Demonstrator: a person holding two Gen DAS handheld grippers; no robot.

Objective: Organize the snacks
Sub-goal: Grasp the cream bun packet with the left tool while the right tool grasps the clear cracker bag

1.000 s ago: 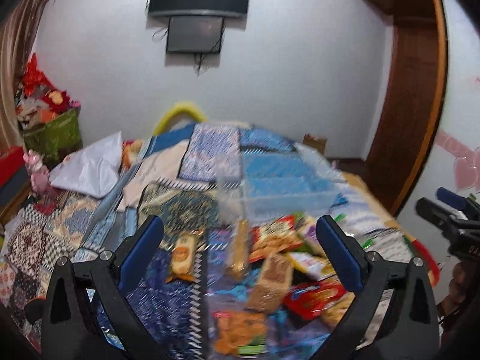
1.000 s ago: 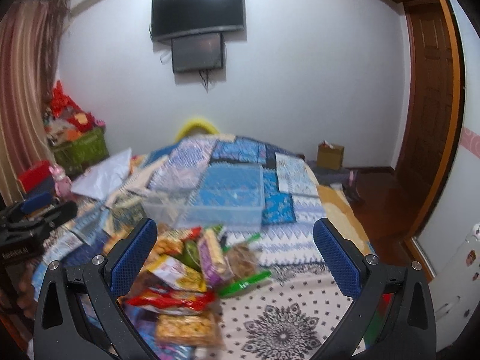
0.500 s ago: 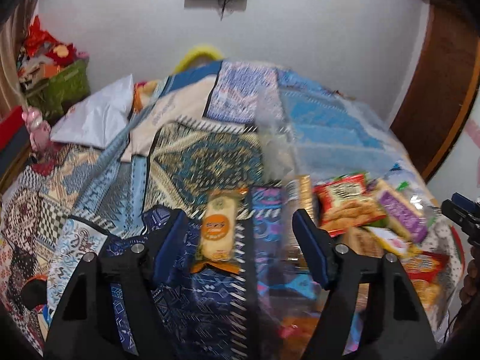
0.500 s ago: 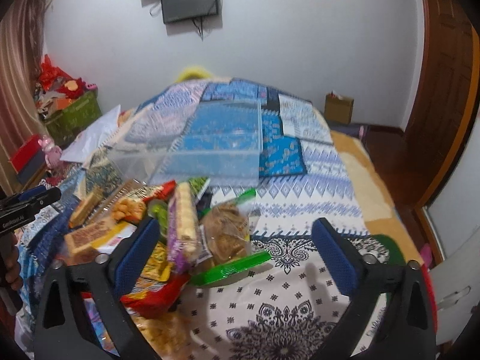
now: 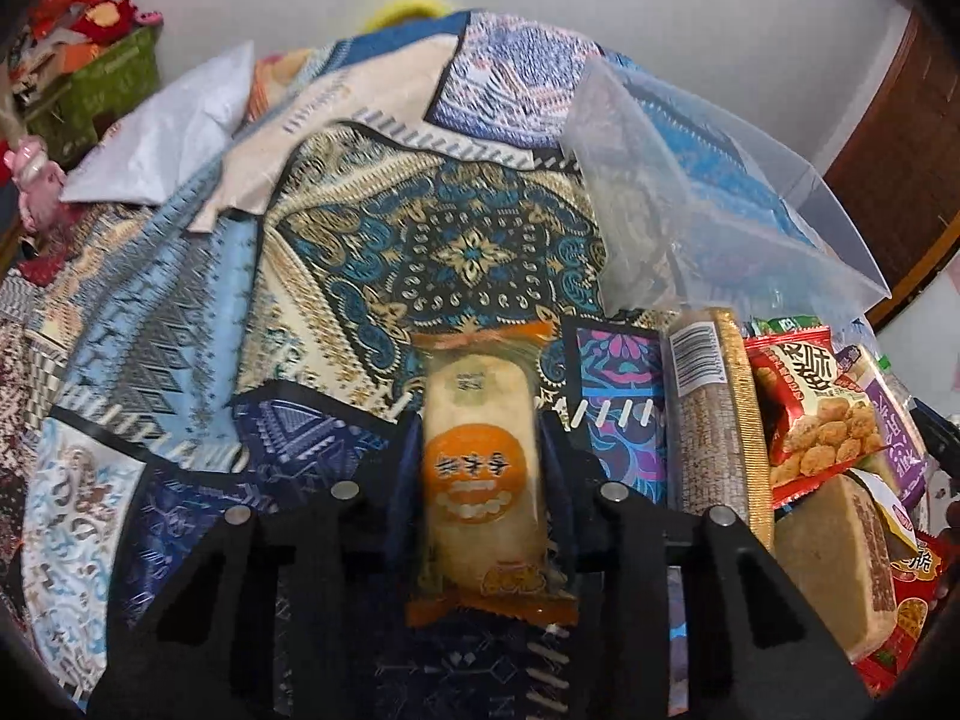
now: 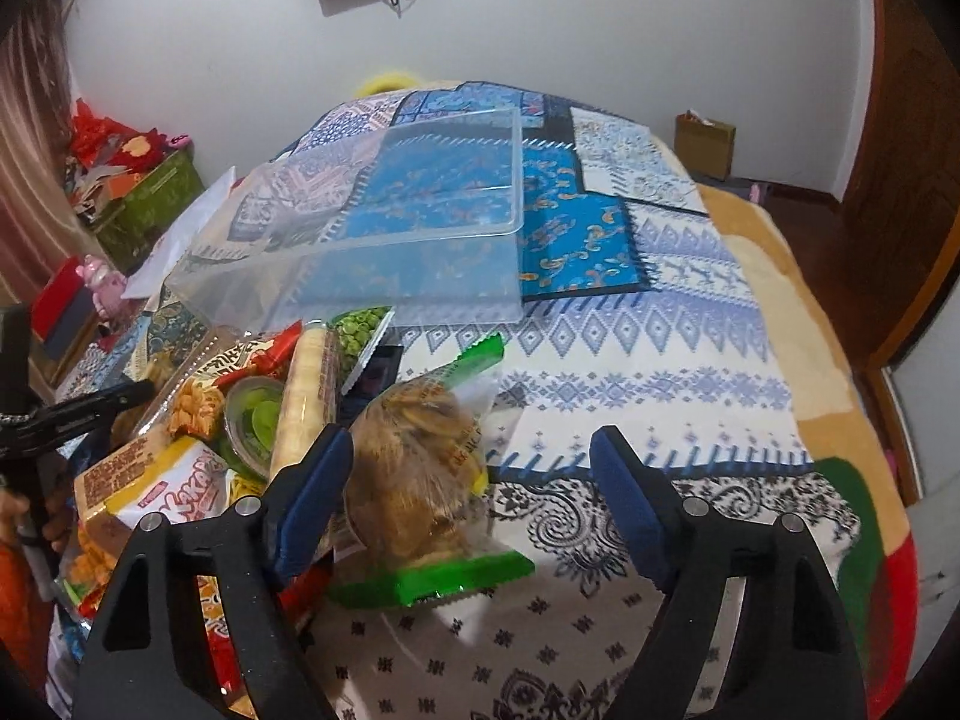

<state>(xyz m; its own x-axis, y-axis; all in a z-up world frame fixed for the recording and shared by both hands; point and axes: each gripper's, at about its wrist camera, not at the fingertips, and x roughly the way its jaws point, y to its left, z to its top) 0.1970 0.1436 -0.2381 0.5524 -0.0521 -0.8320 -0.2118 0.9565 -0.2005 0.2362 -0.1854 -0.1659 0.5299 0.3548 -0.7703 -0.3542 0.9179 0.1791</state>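
My left gripper point(image 5: 480, 468) is shut on an orange-and-cream wrapped rice cracker point(image 5: 480, 456) that lies on the patterned bedspread. A pile of snack packets sits to its right, among them a gold-edged sesame bar point(image 5: 717, 414) and a red packet point(image 5: 816, 402). My right gripper point(image 6: 471, 498) is open, low over the bed, with a clear bag of brown chips with green ends point(image 6: 420, 480) between its fingers, near the left finger. A clear plastic box point(image 6: 384, 228) stands tilted behind the pile and also shows in the left wrist view point(image 5: 708, 192).
A patchwork bedspread point(image 6: 630, 360) covers the bed. A white bag point(image 5: 162, 132) lies at the far left. A green basket of red items point(image 6: 144, 198) stands by the wall. A wooden door point(image 6: 912, 150) is at the right. The left gripper's handle point(image 6: 72, 414) shows left.
My left gripper dropped to the bed and closed on the rice cracker. My right gripper moved down and forward, so the chip bag now lies between its open fingers.
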